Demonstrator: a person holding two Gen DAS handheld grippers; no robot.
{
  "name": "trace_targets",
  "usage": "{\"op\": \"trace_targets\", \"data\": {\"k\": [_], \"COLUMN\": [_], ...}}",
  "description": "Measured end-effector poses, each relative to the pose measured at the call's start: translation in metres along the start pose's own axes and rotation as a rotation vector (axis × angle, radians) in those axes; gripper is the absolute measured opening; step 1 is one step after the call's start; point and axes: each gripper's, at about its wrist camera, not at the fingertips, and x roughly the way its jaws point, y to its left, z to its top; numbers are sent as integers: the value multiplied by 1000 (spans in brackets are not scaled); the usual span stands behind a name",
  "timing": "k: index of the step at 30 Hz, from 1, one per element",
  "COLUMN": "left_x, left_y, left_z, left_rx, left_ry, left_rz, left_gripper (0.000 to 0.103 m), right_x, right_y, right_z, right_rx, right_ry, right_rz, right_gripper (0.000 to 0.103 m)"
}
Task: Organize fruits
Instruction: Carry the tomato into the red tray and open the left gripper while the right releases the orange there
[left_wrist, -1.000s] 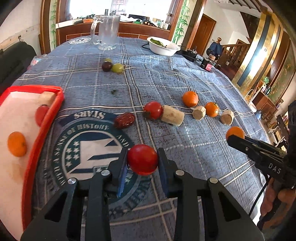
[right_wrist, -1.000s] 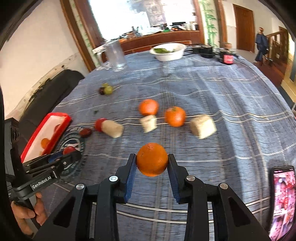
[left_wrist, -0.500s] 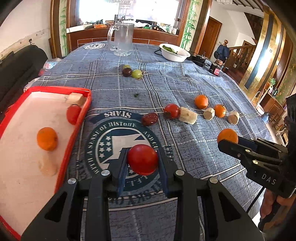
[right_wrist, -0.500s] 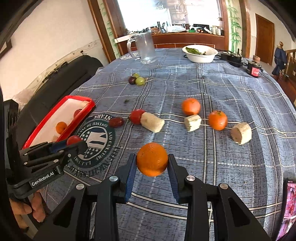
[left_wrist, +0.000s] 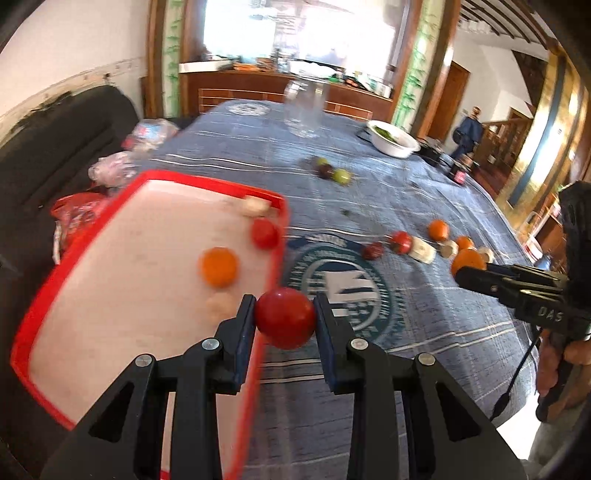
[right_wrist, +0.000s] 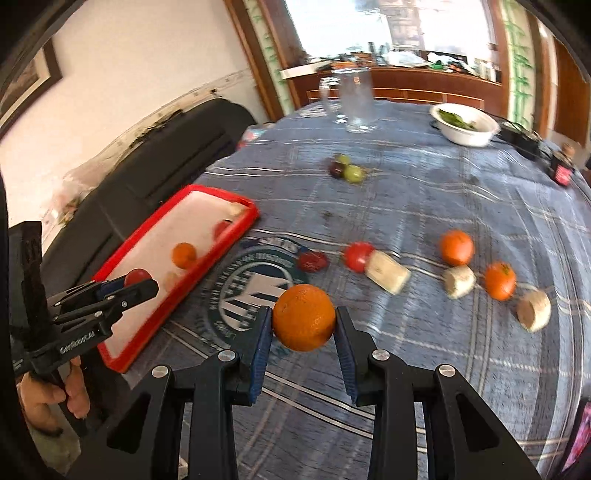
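Observation:
My left gripper (left_wrist: 285, 317) is shut on a red tomato (left_wrist: 285, 318), held above the right rim of the red tray (left_wrist: 275, 258). That tray holds an orange (left_wrist: 218, 266), a small tomato (left_wrist: 264, 233) and pale banana pieces. My right gripper (right_wrist: 303, 325) is shut on an orange (right_wrist: 303, 318) above the round emblem on the blue cloth; in the left wrist view it comes in from the right with that orange (left_wrist: 467, 260). On the cloth lie a tomato (right_wrist: 357, 255), a dark red date (right_wrist: 312, 261), two oranges (right_wrist: 456, 247) and several banana pieces (right_wrist: 388, 272).
Three grapes (right_wrist: 346, 170) lie farther back. A glass pitcher (right_wrist: 356, 101) and a white bowl of greens (right_wrist: 465, 123) stand at the far end. A black sofa (right_wrist: 155, 158) runs along the table's left side. A person's hand (right_wrist: 48, 398) holds the left gripper's handle.
Both grippers have carried their fruit leftward toward the red tray. The left one with the tomato now hangs over the tray's right rim; the right one with the orange is over the emblem.

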Motion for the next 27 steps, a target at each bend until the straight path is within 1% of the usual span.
{"op": "trace_targets", "data": {"k": [4, 9, 11, 16, 24, 27], "left_x": [-4, 3, 6, 14, 18, 28], "left_y": [22, 42, 47, 57, 72, 79], "left_z": [4, 6, 5, 8, 25, 27], "left_rx": [-40, -86, -95, -104, -93, -107], "left_ry": [-13, -5, 3, 19, 17, 38], "left_rz": [38, 51, 55, 67, 103, 96], "left_gripper": [29, 29, 29, 29, 29, 29], "right_x": [2, 16, 24, 46, 88, 107], "right_y": [18, 38, 44, 61, 78, 86], "right_z": [14, 31, 38, 58, 85, 92], "right_rx": [-52, -99, -109, -145, -151, -150], "right_ry": [-4, 6, 13, 34, 66, 79], "right_rz": [49, 127, 143, 195, 263, 276], "right_gripper": [34, 34, 34, 34, 34, 34]}}
